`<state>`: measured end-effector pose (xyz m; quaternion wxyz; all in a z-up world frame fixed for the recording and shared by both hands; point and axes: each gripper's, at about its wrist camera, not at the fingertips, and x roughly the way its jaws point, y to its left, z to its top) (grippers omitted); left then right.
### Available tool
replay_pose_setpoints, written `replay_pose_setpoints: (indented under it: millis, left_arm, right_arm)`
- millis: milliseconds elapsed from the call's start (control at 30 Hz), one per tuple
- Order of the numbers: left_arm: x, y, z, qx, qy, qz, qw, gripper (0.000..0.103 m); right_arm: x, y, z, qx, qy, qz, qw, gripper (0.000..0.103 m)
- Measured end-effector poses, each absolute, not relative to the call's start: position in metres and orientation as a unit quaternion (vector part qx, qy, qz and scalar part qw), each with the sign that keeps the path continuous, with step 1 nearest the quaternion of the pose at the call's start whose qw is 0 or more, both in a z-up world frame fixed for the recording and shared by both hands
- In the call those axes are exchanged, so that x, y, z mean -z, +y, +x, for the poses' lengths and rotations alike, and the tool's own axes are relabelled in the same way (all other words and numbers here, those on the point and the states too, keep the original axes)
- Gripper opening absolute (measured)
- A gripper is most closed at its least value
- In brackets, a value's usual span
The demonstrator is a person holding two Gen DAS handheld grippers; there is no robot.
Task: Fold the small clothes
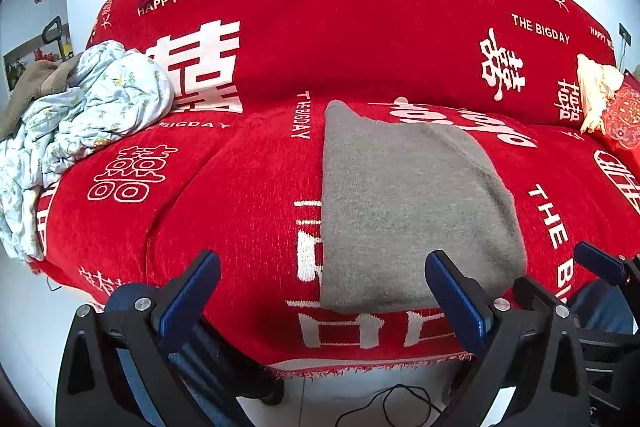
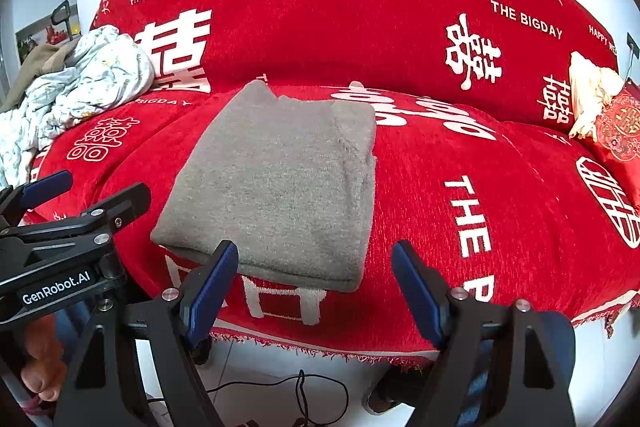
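A grey knit garment (image 1: 408,203) lies folded into a flat rectangle on the red sofa seat (image 1: 240,195); it also shows in the right wrist view (image 2: 280,183). My left gripper (image 1: 320,267) is open and empty, held in front of the sofa's front edge, its right finger over the garment's near edge. My right gripper (image 2: 316,259) is open and empty, just in front of the garment's near right corner. The left gripper also shows in the right wrist view (image 2: 60,199), and the right gripper's tip at the left wrist view's right edge (image 1: 600,263).
A crumpled pale blue floral cloth (image 1: 80,131) and a brown cloth (image 1: 32,87) pile on the sofa's left end. A cream cloth (image 1: 596,95) and a red cushion (image 1: 624,115) sit at the right end. A black cable (image 2: 288,387) lies on the white floor below.
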<state>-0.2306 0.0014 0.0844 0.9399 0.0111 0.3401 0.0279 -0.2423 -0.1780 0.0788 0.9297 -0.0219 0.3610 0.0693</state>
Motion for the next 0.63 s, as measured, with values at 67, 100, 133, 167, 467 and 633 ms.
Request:
replay_pose_setpoints:
  millis: [67, 100, 133, 167, 467, 633]
  left_arm:
    - [-0.0845, 0.001, -0.2305, -0.028, 0.34, 0.011, 0.94, 0.102]
    - [-0.0845, 0.0008, -0.2305, -0.028, 0.34, 0.011, 0.94, 0.102]
    - [-0.0844, 0.0006, -0.2306, -0.028, 0.34, 0.012, 0.94, 0.102]
    - [-0.0844, 0.0008, -0.2306, -0.027, 0.339, 0.013, 0.94, 0.102]
    - [-0.0852, -0.0005, -0.2317, -0.026, 0.337, 0.019, 0.941, 0.102]
    - [-0.0862, -0.0013, -0.2321, -0.024, 0.336, 0.022, 0.941, 0.102]
  right_arm:
    - [-0.0788, -0.1779, -0.2422, -0.069, 0.361, -0.022, 0.93, 0.082]
    - [-0.0788, -0.1776, -0.242, -0.069, 0.361, -0.022, 0.93, 0.082]
    - [-0.0789, -0.1774, -0.2422, -0.069, 0.361, -0.023, 0.93, 0.082]
    - [-0.0785, -0.1771, -0.2424, -0.07, 0.361, -0.024, 0.93, 0.082]
    - [-0.0791, -0.178, -0.2424, -0.073, 0.359, -0.024, 0.93, 0.082]
    - [-0.0797, -0.1787, -0.2425, -0.073, 0.358, -0.023, 0.931, 0.082]
